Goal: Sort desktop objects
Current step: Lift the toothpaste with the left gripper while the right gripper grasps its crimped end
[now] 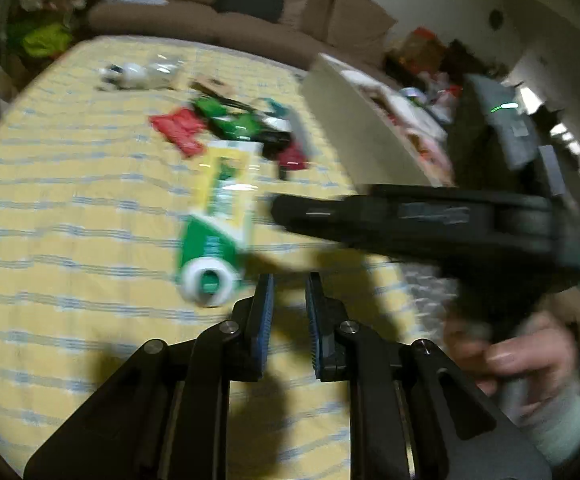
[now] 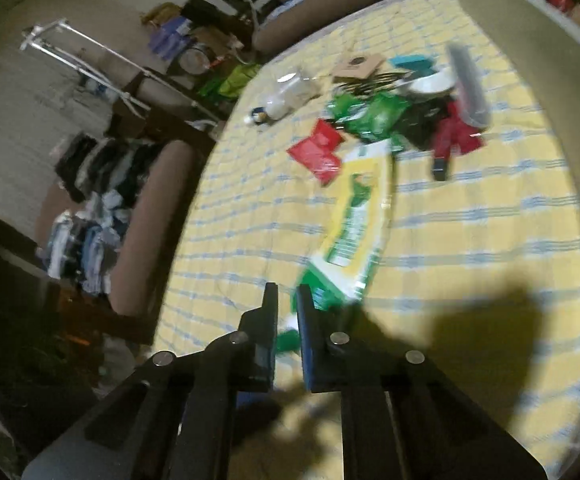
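gripping the toothpaste tube (image 2: 349, 236) by its cap end, right hand-held gripper (image 2: 288, 300) clamps narrow; left hand-held gripper (image 1: 288, 292) hovers nearly closed, empty, over the yellow-checked surface (image 1: 70, 220).

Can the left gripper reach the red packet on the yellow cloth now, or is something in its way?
Probably not directly. The left gripper is shut and empty, but the toothpaste tube lies between it and the red packet, and the right gripper crosses just beside that path. It would likely go around on the left.
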A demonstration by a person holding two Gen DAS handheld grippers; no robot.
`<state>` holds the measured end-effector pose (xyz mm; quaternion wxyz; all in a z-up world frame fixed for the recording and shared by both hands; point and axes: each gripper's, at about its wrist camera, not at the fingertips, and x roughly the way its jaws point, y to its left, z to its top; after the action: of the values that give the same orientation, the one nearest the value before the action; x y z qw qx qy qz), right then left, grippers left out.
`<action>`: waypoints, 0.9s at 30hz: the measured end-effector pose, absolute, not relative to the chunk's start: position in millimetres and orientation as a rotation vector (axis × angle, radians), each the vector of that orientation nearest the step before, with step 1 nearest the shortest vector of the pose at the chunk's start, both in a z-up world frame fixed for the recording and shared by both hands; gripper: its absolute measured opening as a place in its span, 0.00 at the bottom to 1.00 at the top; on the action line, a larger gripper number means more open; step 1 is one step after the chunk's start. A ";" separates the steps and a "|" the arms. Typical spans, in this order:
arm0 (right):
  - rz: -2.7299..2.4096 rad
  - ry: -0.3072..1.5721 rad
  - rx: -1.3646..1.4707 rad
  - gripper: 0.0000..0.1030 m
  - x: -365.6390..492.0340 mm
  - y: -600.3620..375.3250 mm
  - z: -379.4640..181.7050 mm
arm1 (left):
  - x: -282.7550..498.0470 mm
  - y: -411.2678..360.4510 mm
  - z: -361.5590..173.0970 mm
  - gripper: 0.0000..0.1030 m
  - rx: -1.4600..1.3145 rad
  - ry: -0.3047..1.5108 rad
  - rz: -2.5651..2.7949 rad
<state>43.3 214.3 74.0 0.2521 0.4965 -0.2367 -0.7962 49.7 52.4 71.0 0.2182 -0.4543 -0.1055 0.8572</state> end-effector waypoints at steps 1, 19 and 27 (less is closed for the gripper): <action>-2.179 -0.629 1.353 0.21 45.5 219.2 74.9 | 51.3 49.8 71.3 0.25 -1.255 -0.264 2.418; -2.404 -0.419 1.370 0.45 -37.0 221.8 28.4 | 25.1 51.5 28.4 0.17 -1.391 -0.173 2.392; -2.357 -0.356 1.320 0.14 -49.8 207.9 27.3 | 26.3 50.2 30.1 0.17 -1.398 -0.212 2.384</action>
<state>-49.8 207.9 27.3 0.2070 0.4738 -0.1277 -0.8464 26.3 50.2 30.1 0.1838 -0.4959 -0.0753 0.8454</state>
